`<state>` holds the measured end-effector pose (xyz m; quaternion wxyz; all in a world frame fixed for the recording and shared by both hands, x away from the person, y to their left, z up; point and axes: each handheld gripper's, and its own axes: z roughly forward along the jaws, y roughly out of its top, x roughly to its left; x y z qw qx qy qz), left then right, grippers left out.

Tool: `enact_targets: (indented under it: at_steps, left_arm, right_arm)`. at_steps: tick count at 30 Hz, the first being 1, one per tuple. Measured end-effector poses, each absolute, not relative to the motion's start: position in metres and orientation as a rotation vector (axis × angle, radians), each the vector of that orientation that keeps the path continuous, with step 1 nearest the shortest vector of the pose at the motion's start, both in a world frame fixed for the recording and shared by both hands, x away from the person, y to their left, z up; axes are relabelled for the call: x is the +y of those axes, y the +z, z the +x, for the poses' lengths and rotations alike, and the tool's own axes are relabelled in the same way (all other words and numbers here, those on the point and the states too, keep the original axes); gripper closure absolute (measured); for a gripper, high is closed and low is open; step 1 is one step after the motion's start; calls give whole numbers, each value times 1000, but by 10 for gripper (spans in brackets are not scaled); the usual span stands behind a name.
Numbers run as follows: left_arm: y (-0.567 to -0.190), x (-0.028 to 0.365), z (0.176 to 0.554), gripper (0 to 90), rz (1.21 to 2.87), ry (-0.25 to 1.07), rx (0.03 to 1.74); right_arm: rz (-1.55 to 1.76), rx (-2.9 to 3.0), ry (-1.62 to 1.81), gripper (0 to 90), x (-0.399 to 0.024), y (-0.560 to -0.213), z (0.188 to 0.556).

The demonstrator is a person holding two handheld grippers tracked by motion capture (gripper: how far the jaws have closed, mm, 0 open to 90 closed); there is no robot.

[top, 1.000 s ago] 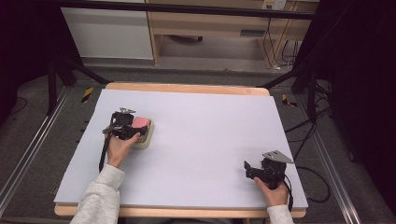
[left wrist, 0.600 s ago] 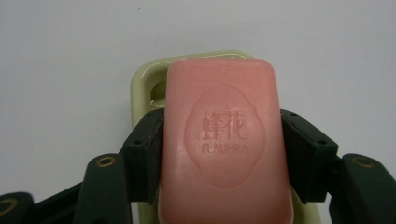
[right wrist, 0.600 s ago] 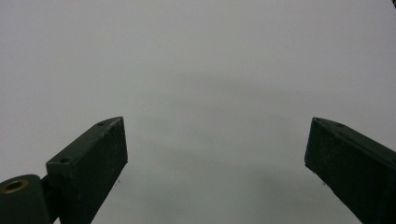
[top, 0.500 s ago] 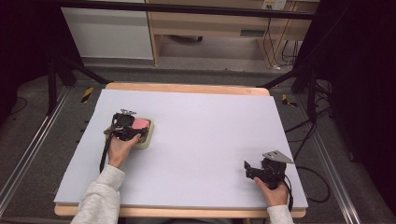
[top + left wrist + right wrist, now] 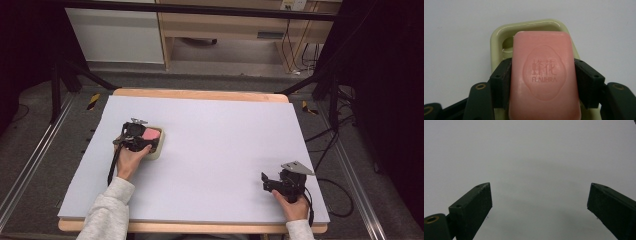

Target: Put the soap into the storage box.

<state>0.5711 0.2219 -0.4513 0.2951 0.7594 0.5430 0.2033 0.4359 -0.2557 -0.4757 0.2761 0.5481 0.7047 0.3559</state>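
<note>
Nearest to us, at the bottom of the high view, the right gripper (image 5: pixel 268 180) sits low on the pale table (image 5: pixel 225 150) close to its near right corner, held from behind by the person's right hand (image 5: pixel 292 206), a grey three-cornered plate on top. In its own view we see its two black jaws standing wide apart, with bare grey tabletop between them and nothing in their span.

Farther in and to the left, a grey sleeve (image 5: pixel 107 210) leads up to the left hand (image 5: pixel 131 160), which holds the left gripper (image 5: pixel 150 142) over a small dish. In the left gripper view we see this gripper (image 5: pixel 543 75) closed on a pink soap bar (image 5: pixel 544 75), one jaw pressed against each long side. The bar is a rounded rectangle, smooth and slightly waxy, with an oval medallion pressed into its top face bearing two Chinese characters and a line of Latin letters beneath (they look like FLAUHRA, though the stamp is soft). Under and behind the soap lies a pale yellow-green soap dish (image 5: pixel 499 37) with a raised, rounded rim; whether the bar rests in it or is held just above, we cannot tell.

In the high view the soap bar (image 5: pixel 151 134) and soap dish (image 5: pixel 159 150) sit on the left half of the table, well apart from the right gripper. Beyond the far edge we see floor, cables and a cabinet (image 5: pixel 115 35).
</note>
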Motion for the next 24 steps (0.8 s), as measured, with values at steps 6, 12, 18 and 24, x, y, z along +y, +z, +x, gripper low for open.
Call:
enact_targets:
  at_steps: [6,12,18,24]
  left_arm:
    - [-451,222,571,373,2021,542,1443]
    - [-451,223,571,371,2017,541,1438]
    - [-440,225,566,352,1971,552,1409]
    - [-430,229,560,309,1944,574,1389]
  right_arm:
    - [1473,1894,955,61,-256,-476,436]
    - [1472,1894,956,61,-256,-476,436]
    - [1472,1894,954,61,-256,-476,436]
    - [1475,1889,951,61,-256,-475,436]
